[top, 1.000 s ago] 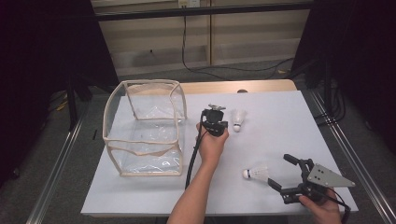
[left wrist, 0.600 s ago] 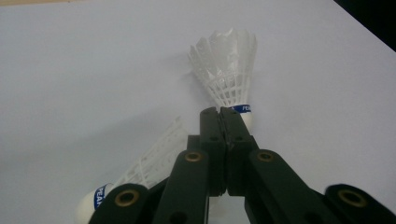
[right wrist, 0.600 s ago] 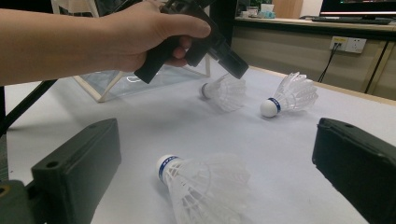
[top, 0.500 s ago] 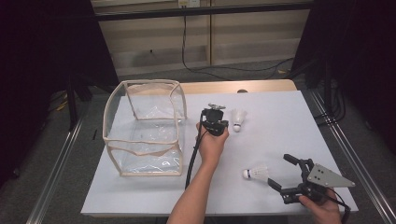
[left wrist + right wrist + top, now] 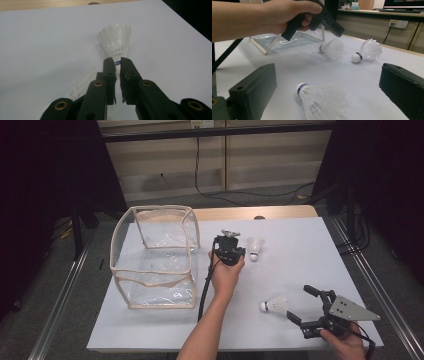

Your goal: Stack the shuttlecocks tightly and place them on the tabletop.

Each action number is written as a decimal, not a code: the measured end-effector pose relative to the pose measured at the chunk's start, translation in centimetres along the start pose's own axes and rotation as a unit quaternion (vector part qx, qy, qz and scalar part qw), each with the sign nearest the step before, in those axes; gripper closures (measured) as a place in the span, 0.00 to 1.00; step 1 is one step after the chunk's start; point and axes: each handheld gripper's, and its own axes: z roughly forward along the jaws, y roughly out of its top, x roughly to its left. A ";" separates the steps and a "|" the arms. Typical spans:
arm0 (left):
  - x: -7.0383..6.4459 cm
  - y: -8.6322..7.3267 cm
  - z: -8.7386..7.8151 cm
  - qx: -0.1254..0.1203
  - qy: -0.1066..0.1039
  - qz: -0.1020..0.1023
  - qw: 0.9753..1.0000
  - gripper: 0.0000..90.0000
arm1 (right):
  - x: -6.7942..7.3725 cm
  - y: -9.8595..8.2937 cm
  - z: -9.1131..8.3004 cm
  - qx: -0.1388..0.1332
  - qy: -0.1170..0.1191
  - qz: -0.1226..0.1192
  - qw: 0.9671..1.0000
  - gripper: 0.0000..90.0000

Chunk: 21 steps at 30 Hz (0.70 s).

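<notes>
Feathers of the near shuttlecock [image 5: 322, 101] run off frame; its cork points to 10 o'clock between your wide-open right gripper [image 5: 305, 306]. Your left gripper [image 5: 116, 62], nearly closed, nips another shuttlecock's [image 5: 115, 42] cork.

White shuttlecock [image 5: 322, 100], blue band; black gripper [image 5: 303, 308]; white table [image 5: 300, 245].

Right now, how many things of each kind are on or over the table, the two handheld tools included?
shuttlecocks: 3
clear box: 1
tools: 2, left tool and right tool
Total: 6
</notes>
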 end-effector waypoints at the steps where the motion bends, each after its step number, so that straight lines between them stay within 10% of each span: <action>1: -0.1 0.0 -0.1 -0.001 -0.003 0.000 1.000 0.88 | 0.0 0.0 0.0 0.000 0.000 0.000 1.000 0.01; 21: -1.2 -0.9 -2.6 -0.025 -0.055 0.015 0.998 0.46 | 0.1 0.0 0.0 0.004 0.000 -0.003 1.000 0.01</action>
